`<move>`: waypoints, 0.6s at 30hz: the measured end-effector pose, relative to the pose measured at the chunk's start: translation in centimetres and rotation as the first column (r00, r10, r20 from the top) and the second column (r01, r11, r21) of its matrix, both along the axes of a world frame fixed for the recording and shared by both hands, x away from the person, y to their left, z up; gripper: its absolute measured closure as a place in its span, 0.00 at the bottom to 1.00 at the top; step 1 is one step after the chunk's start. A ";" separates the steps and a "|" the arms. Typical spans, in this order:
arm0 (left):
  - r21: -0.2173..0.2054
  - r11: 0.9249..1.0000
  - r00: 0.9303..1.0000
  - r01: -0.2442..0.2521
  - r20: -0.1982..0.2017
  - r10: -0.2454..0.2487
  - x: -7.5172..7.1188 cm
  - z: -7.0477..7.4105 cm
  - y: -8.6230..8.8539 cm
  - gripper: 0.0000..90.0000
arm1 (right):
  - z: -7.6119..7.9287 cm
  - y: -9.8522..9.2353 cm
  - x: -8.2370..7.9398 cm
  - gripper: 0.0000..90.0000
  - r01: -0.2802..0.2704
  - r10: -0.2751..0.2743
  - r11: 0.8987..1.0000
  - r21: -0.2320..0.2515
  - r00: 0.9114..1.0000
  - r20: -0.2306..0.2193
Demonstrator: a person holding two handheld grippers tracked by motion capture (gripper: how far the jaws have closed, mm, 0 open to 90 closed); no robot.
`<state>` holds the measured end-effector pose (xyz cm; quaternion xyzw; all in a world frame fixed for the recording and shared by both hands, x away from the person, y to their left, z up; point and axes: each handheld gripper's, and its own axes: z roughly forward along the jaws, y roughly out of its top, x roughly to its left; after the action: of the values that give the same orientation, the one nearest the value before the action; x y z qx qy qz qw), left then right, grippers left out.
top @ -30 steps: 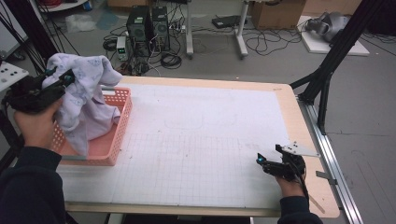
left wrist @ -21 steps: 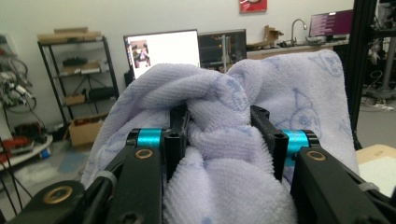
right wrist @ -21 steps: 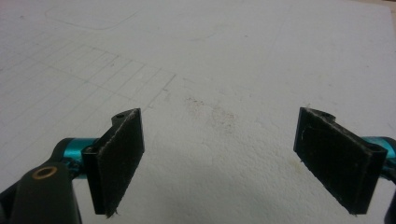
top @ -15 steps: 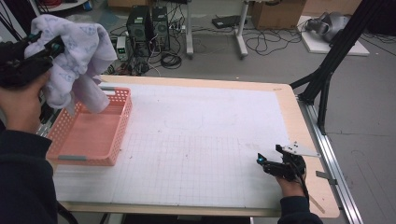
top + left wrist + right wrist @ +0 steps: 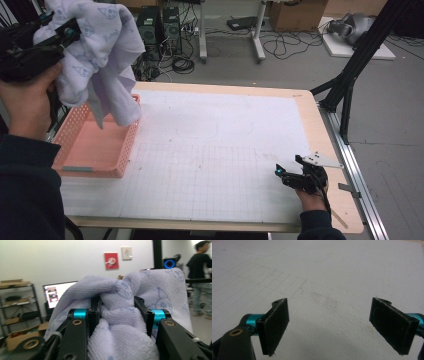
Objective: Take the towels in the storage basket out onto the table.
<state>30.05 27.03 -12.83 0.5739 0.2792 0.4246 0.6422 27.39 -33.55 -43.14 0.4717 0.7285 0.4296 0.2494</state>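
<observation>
**Left gripper holds towel up over basket; right gripper idle, jaws wide**

Left gripper (image 5: 117,317): both jaws are clamped on a bunched fold of the lavender towel (image 5: 120,315). Cloth fills the gap between the pads and spills over both jaw tops. The towel has a faint blue print and a fuzzy pile.

High view: left gripper (image 5: 47,42) sits at the top-left corner, gripped by the left hand (image 5: 27,100), well above the table. The towel (image 5: 100,65) hangs from it in a loose bundle. Its lowest corner dangles over the right rim of the pink basket (image 5: 95,150); can't tell if it touches the rim. The basket sits on the white grid mat (image 5: 220,150) at the table's left edge, and what shows of its floor is bare.

Right gripper (image 5: 332,327): jaws spread wide, nothing between the pads, just mat with a faint smudge beyond them. High view puts the right gripper (image 5: 300,175) low on the mat near the front-right corner, with the hand behind it and the jaws pointing left across the table. It is well apart from the basket and the towel.

Background of the left gripper view: a lit monitor (image 5: 58,293), a red picture on the wall (image 5: 111,260), and a person standing far right (image 5: 200,277).
</observation>
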 end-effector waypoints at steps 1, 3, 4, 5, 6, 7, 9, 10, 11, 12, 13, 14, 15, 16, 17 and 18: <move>-0.001 1.000 1.000 0.014 0.000 -0.014 0.0 0.1 -0.4 0.69 | 0.0 0.0 0.0 0.16 0.002 -0.002 1.000 0.001 1.000 0.000; -0.008 0.999 0.999 0.044 0.000 -0.044 0.1 0.2 -1.3 0.69 | 0.0 0.0 0.0 0.16 0.000 0.000 1.000 0.001 1.000 -0.001; -0.009 0.998 0.998 0.059 -0.003 -0.059 0.1 0.1 -1.8 0.69 | 0.0 0.0 0.0 0.16 -0.002 0.002 1.000 0.001 1.000 0.002; -0.006 0.996 0.996 0.091 -0.013 -0.091 0.3 -0.1 -2.7 0.69 | 0.0 0.0 0.0 0.16 -0.003 0.003 1.000 -0.001 1.000 0.002; -0.006 0.996 0.996 0.091 -0.013 -0.091 0.3 -0.1 -2.7 0.69 | 0.0 0.0 0.0 0.16 -0.003 0.003 1.000 -0.001 1.000 0.002; -0.002 0.995 0.995 0.103 -0.017 -0.103 0.5 -0.3 -3.2 0.69 | 0.0 0.0 0.0 0.16 -0.002 0.002 1.000 0.002 1.000 0.003; 0.003 0.992 0.992 0.127 -0.021 -0.127 0.7 -0.5 -4.2 0.69 | 0.0 0.0 0.0 0.16 -0.003 0.003 1.000 0.000 1.000 0.002; 0.011 0.989 0.988 0.149 -0.030 -0.148 1.0 -0.9 -5.1 0.69 | 0.0 0.0 0.0 0.16 -0.002 0.002 1.000 0.001 1.000 0.004; 0.011 0.989 0.988 0.149 -0.030 -0.148 1.0 -0.9 -5.1 0.69 | 0.0 0.0 0.0 0.16 -0.002 0.002 1.000 0.001 1.000 0.004; 0.009 0.987 0.987 0.160 -0.036 -0.159 1.2 -1.1 -5.6 0.69 | 0.0 0.0 0.0 0.16 -0.001 0.001 1.000 0.003 1.000 0.000; 0.008 0.985 0.984 0.171 -0.041 -0.171 1.4 -1.3 -6.1 0.69 | 0.0 -0.1 0.0 0.16 -0.001 0.001 1.000 0.002 1.000 0.000; 0.004 0.983 0.982 0.183 -0.047 -0.183 1.6 -1.6 -6.5 0.69 | 0.0 -0.1 0.0 0.16 -0.001 0.001 1.000 0.004 1.000 -0.002; 0.004 0.981 0.979 0.195 -0.051 -0.195 1.7 -1.8 -7.0 0.69 | 0.0 -0.1 0.0 0.16 0.000 0.000 1.000 0.004 1.000 -0.001; 0.005 0.976 0.974 0.218 -0.059 -0.217 2.0 -2.3 -8.0 0.69 | 0.0 -0.1 0.0 0.16 -0.001 0.001 1.000 0.005 1.000 -0.001; 0.000 0.973 0.971 0.231 -0.064 -0.231 2.2 -2.6 -8.5 0.69 | 0.0 -0.1 0.0 0.16 -0.001 0.001 1.000 0.005 1.000 -0.001; 0.000 0.973 0.971 0.231 -0.064 -0.231 2.2 -2.6 -8.5 0.69 | 0.0 -0.1 0.0 0.16 -0.001 0.001 1.000 0.005 1.000 -0.001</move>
<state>32.23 18.55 -15.42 0.6180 0.2291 0.3296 0.6760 27.38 -33.62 -43.11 0.4720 0.7279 0.4313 0.2477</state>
